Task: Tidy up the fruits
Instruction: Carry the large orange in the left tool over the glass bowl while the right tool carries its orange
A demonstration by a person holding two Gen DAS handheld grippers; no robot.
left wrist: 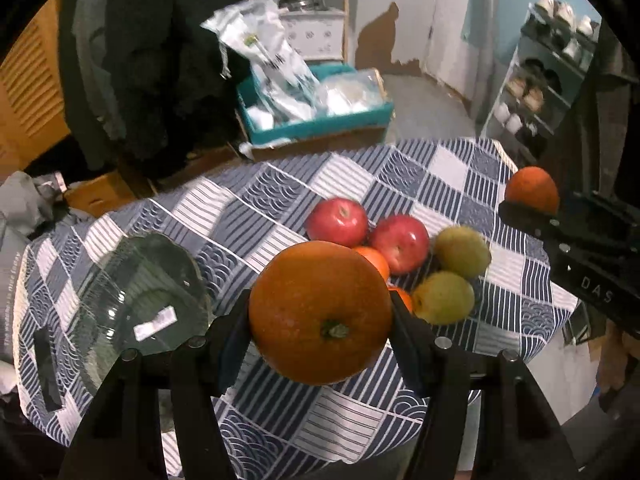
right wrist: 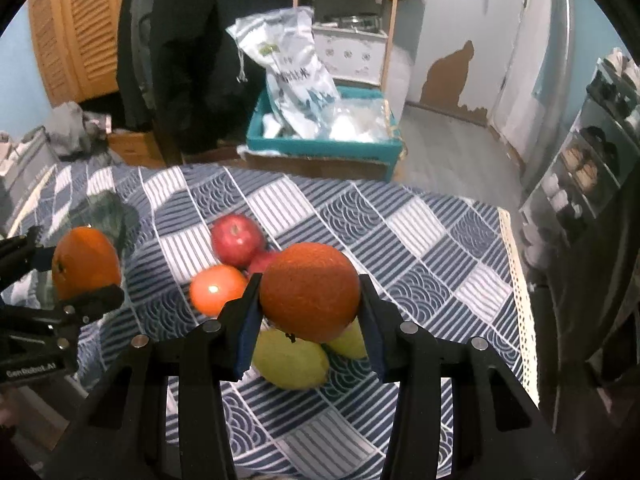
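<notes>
Both claws hold fruit up over the table. On the left side, a clear glass plate point(left wrist: 140, 300) lies on the blue and white checked cloth point(left wrist: 280, 188). Next, the left claw point(left wrist: 320, 316) squeezes a big orange point(left wrist: 320, 312) between its two black fingers, stem end facing the camera. Behind it, a pile of fruit sits on the cloth: two red apples point(left wrist: 338, 222), two small oranges point(right wrist: 216, 290) and two yellow-green pears point(left wrist: 462, 252), all close together and touching. Farther right, the right claw point(right wrist: 310, 300) is shut tight on another orange point(right wrist: 310, 292), with the pears just below it. Past the table, a teal box point(left wrist: 320, 120) holds white bags.
</notes>
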